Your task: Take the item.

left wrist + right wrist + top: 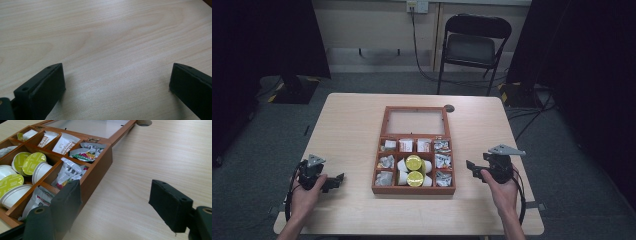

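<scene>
High view: I have the left tongs near the left edge of the tabletop, jaws spread wide over bare wood, nothing between them. The right tongs sit just right of the wooden box, jaws also apart and empty. The box lies at the middle of the tabletop, lid folded flat on its far side. Its compartments hold yellow-lidded white cups in the centre and sachets along the sides. Beyond the tabletop stands a folding chair.
</scene>
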A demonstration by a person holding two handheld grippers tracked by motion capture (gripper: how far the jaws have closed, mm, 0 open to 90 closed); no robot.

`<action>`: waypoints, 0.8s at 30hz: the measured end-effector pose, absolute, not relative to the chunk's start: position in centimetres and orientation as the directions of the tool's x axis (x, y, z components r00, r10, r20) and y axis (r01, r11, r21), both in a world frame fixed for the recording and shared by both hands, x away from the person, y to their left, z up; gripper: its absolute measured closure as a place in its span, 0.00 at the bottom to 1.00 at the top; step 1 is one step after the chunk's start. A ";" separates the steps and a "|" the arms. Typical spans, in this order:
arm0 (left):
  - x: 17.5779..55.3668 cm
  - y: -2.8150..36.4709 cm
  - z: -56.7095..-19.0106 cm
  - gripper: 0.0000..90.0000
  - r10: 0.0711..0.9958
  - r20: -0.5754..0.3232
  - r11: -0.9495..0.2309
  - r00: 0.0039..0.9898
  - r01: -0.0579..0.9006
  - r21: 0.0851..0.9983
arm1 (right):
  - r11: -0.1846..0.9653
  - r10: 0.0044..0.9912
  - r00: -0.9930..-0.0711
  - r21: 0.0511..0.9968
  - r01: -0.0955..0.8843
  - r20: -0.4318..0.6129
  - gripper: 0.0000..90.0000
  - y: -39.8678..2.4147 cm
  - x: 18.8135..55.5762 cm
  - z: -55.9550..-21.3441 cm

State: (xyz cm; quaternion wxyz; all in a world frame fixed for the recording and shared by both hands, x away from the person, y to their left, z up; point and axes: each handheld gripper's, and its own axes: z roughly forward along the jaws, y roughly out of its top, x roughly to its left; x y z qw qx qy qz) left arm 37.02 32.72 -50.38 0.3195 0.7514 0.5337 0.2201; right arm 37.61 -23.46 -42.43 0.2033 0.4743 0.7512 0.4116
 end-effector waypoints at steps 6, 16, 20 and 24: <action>37.0 32.7 -50.4 0.00 0.943 -0.010 -0.226 0.333 0.661 0.715 | 0.223 0.869 -0.487 0.812 0.540 0.085 0.28 -22.8 37.9 -42.1; 37.0 32.7 -50.4 0.00 0.943 -0.010 -0.226 0.333 0.661 0.715 | 0.246 0.839 -0.537 0.821 0.515 0.086 0.31 -20.7 38.4 -41.3; 37.0 32.7 -50.4 0.00 0.943 -0.009 -0.227 0.334 0.661 0.715 | 0.257 0.831 -0.551 0.821 0.510 0.083 0.31 -20.2 38.4 -41.2; 37.0 32.7 -50.4 0.00 0.943 -0.009 -0.227 0.334 0.661 0.715 | 0.268 0.821 -0.566 0.824 0.499 0.076 0.35 -19.6 38.4 -41.1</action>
